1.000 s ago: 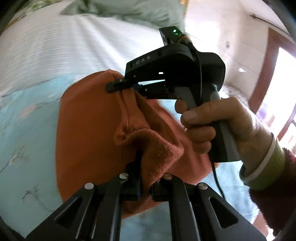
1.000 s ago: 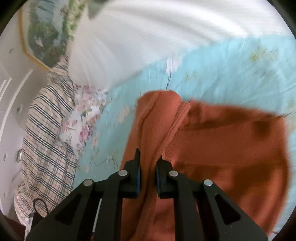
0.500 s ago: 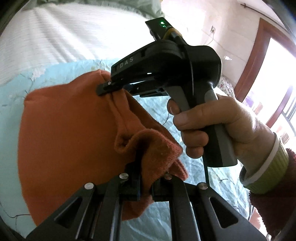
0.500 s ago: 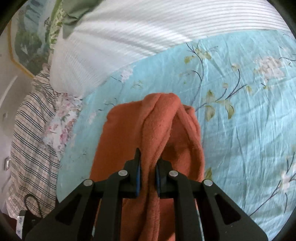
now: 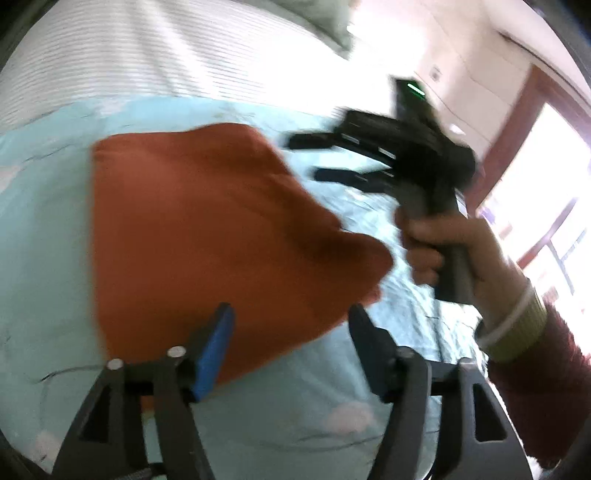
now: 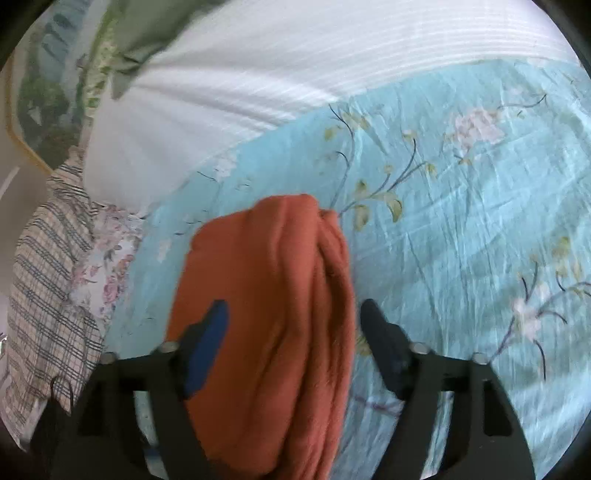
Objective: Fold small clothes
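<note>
A rust-orange knit garment (image 5: 207,236) lies folded on the light blue floral bedsheet (image 5: 44,229). My left gripper (image 5: 290,314) is open, its jaws wide apart just above the garment's near edge. In the left wrist view my right gripper (image 5: 306,157) is held in a hand to the right of the garment, open and clear of it. In the right wrist view the garment (image 6: 266,314) lies bunched in folds between the spread jaws of my right gripper (image 6: 293,308), which does not grip it.
A white striped quilt (image 6: 280,74) lies beyond the sheet (image 6: 461,221). Plaid and floral pillows (image 6: 48,277) sit at the left edge. A green cloth (image 6: 147,33) lies at the top. A bright window and wooden door frame (image 5: 517,122) stand at the right.
Both grippers have opened and let go of the orange garment. It has dropped onto the sheet. The right gripper has pulled away to the right of it.
</note>
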### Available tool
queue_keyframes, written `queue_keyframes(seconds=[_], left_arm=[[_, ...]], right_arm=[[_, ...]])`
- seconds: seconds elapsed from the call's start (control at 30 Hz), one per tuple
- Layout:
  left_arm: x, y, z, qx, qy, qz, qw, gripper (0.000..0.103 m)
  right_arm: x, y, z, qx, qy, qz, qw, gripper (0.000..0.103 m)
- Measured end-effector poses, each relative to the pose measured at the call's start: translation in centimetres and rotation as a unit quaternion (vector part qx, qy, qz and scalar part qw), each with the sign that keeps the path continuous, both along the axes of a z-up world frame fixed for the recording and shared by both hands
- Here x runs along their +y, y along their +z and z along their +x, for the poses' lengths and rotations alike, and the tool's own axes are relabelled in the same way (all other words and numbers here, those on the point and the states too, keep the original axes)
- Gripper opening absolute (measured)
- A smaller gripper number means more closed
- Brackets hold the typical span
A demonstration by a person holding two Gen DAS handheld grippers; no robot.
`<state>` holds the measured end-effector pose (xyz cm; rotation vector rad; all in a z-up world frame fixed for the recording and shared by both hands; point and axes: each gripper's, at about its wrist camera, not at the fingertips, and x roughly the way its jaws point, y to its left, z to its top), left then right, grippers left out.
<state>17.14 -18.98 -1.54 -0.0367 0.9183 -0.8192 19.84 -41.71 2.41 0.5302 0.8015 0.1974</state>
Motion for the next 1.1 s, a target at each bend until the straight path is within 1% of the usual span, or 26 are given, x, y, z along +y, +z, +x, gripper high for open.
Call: queue_keyframes(seconds=[0.03,0.1,0.13,0.2,0.3,0.4,0.57,0.67,0.73,0.77,0.83,0.9,0.93,0.97,1.0,1.03,1.07,1.1], left_arm=[[1.5,0.0,0.7,0.009,0.021,-0.002,0.9997,0.071],[3.1,-0.2,2.3,0.02,0.047,-0.005,0.9987,0.072],[4.1,-0.3,2.5,0.027,0.061,-0.006,0.9978,0.073],[5.6,-0.8,4.7,0.051,0.09,-0.012,0.9946,0.073],[6.4,-1.5,6.8,0.067,0.109,-0.03,0.9913,0.073],[6.7,-2.8,9.0,0.099,0.104,-0.041,0.9888,0.073],[6.5,-4.1,11.5,0.144,0.112,-0.065,0.9811,0.073],[6.3,-4.9,13.0,0.155,0.108,-0.073,0.9793,0.073],[5.7,-5.8,14.2,0.159,0.108,-0.058,0.9796,0.073],[5.7,-5.8,13.5,0.161,0.107,-0.054,0.9796,0.073],[5.2,-6.7,14.1,0.167,0.104,-0.057,0.9788,0.072],[4.9,-7.4,14.5,0.163,0.097,-0.058,0.9801,0.058],[4.6,-7.9,14.8,0.164,0.092,-0.056,0.9806,0.053],[4.6,-8.2,15.0,0.168,0.089,-0.059,0.98,0.043],[4.6,-8.3,15.2,0.174,0.088,-0.063,0.9788,0.034],[4.9,-8.2,15.3,0.18,0.086,-0.072,0.9771,0.031],[5.3,-7.9,15.2,0.181,0.084,-0.081,0.9766,0.028],[5.9,-7.1,14.8,0.176,0.083,-0.091,0.9767,0.026]], right_arm=[[0.2,0.1,-0.2,-0.001,0.003,0.0,1.0,0.077],[0.8,-0.2,-0.6,0.005,0.011,-0.003,1.0,0.077],[1.1,-0.6,-0.6,0.011,0.015,-0.007,1.0,0.077],[1.4,-1.6,-0.4,0.025,0.021,-0.014,0.999,0.077],[1.1,-2.8,0.0,0.041,0.019,-0.004,0.999,0.077],[0.6,-3.6,0.3,0.047,0.022,0.016,0.999,0.077],[0.4,-4.0,0.8,0.051,0.029,0.024,0.998,0.077],[0.3,-4.1,0.9,0.051,0.03,0.028,0.998,0.077],[0.3,-4.4,1.2,0.053,0.033,0.027,0.998,0.077],[0.4,-4.6,1.4,0.055,0.034,0.026,0.998,0.077],[0.6,-4.9,1.7,0.058,0.035,0.024,0.997,0.077],[0.7,-5.2,1.9,0.058,0.035,0.026,0.997,0.077],[0.8,-5.3,2.0,0.056,0.036,0.027,0.997,0.065],[0.9,-5.4,2.1,0.055,0.038,0.031,0.997,0.041],[1.2,-6.0,2.4,0.067,0.049,0.056,0.995,0.039],[1.3,-6.3,2.4,0.071,0.047,0.066,0.994,0.035],[1.5,-6.2,2.4,0.069,0.047,0.063,0.995,0.032],[2.0,-5.8,2.1,0.064,0.048,0.054,0.995,0.031]])
